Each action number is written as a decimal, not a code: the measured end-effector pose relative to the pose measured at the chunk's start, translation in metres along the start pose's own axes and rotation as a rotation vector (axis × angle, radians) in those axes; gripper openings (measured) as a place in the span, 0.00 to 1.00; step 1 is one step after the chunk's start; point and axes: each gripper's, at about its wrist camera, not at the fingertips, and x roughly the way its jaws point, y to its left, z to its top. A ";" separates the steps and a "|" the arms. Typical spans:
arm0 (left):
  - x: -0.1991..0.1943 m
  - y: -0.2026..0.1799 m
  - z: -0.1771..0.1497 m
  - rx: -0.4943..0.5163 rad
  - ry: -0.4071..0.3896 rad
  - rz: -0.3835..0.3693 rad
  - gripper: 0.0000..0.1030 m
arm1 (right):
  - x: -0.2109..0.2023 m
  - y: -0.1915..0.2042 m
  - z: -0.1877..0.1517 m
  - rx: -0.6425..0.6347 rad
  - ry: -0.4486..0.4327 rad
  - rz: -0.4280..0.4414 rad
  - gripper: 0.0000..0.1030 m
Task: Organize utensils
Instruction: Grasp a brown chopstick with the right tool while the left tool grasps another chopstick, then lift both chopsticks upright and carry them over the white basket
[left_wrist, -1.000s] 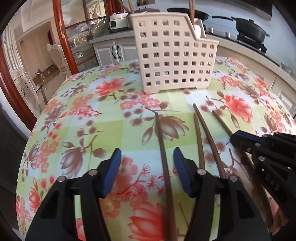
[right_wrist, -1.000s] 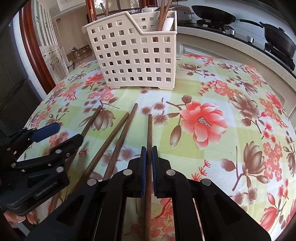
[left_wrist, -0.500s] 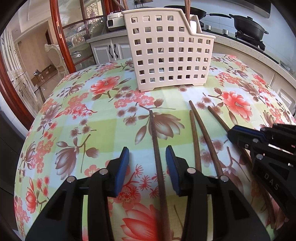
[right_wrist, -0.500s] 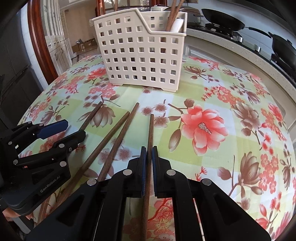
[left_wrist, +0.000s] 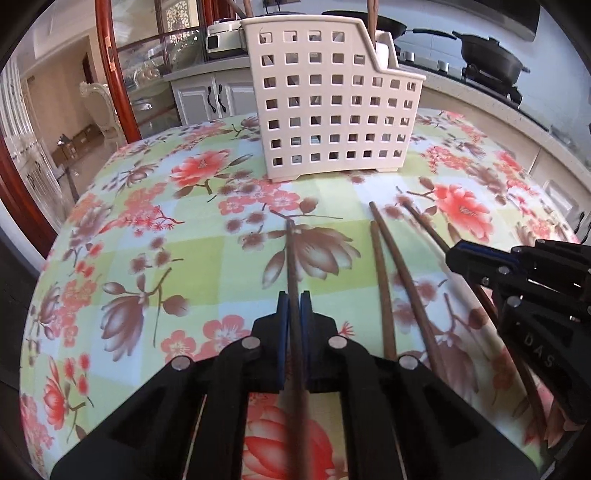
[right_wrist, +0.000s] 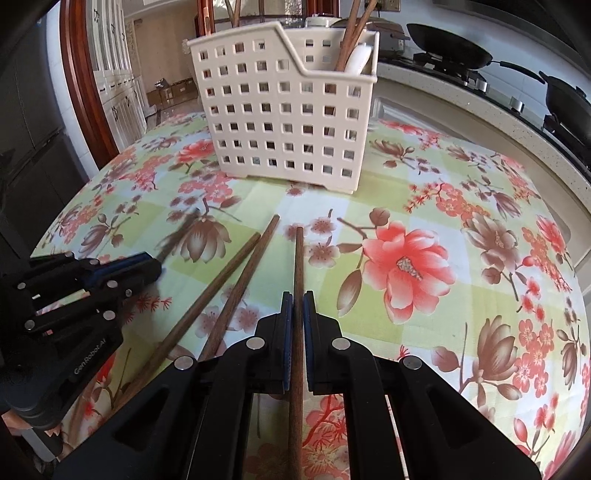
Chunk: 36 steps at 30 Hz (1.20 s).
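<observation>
In the left wrist view, our left tongs (left_wrist: 290, 310) have just been closing and now clench a brown chopstick (left_wrist: 291, 266) at lower centre; it lies on the floral worktop (left_wrist: 184, 258), long axis running up the frame, tip toward the white basket (left_wrist: 332, 110) at top centre. We grip it well back from the tip, so it could swing or slip when lifted. Two loose chopsticks (left_wrist: 384, 266) lie just to the right.

In the right wrist view, our right tongs (right_wrist: 297, 314) grasp another chopstick (right_wrist: 298, 258), also pointing up toward the basket (right_wrist: 284, 122). The left tongs (right_wrist: 147, 266) sit near at left; both rising together could collide.
</observation>
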 end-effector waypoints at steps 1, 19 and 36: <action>-0.002 -0.001 0.000 0.003 -0.007 0.002 0.06 | -0.006 0.000 0.002 0.001 -0.026 0.010 0.06; -0.107 0.009 0.018 -0.029 -0.313 0.018 0.06 | -0.087 -0.006 0.020 0.029 -0.316 0.042 0.06; -0.164 0.010 0.016 -0.026 -0.459 0.038 0.06 | -0.144 0.001 0.021 -0.002 -0.454 0.039 0.06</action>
